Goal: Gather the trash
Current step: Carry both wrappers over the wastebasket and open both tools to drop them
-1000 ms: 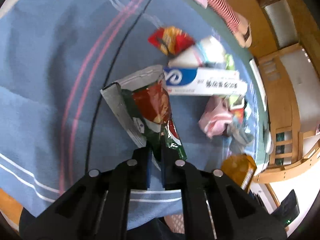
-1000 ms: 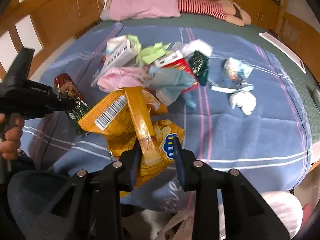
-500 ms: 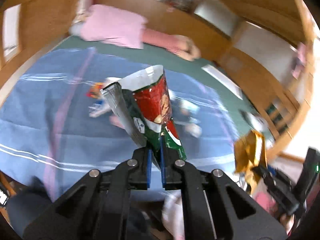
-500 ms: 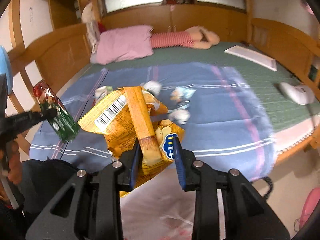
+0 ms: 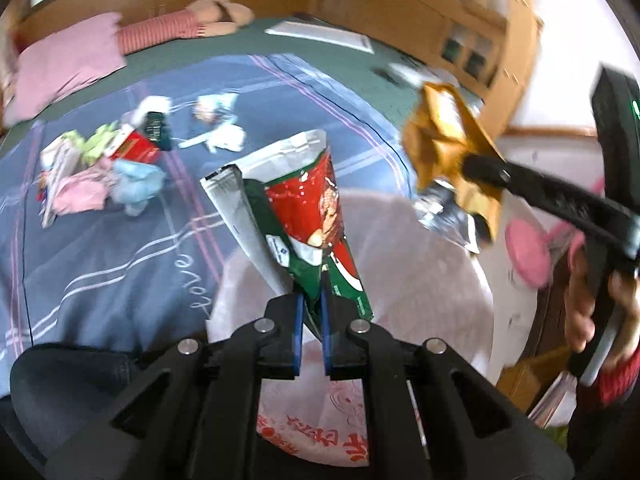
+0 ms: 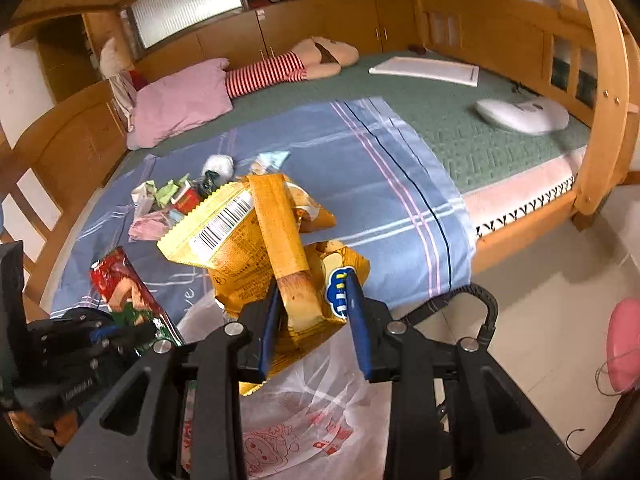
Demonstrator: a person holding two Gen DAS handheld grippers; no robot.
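My left gripper [image 5: 311, 312] is shut on a red and green snack bag [image 5: 312, 216], which also shows in the right wrist view [image 6: 124, 288], held above a translucent white plastic bag [image 5: 400, 280]. My right gripper [image 6: 312, 308] is shut on crumpled yellow snack bags [image 6: 256, 240], which also show in the left wrist view [image 5: 444, 140], above the same plastic bag [image 6: 304, 420]. More wrappers and tissues lie in a pile [image 5: 104, 160] on the blue blanket [image 6: 360, 160].
The bed has a green mat [image 6: 460, 120], a pink pillow [image 6: 180, 100], a striped plush toy [image 6: 280, 68] and a wooden frame [image 6: 600, 120]. A pink object [image 6: 624, 344] and a black cable [image 6: 488, 312] are on the tiled floor at right.
Both grippers have swung away from the bed with their bags and now hang over the plastic bag by the bed's edge. The trash pile is now farther off.
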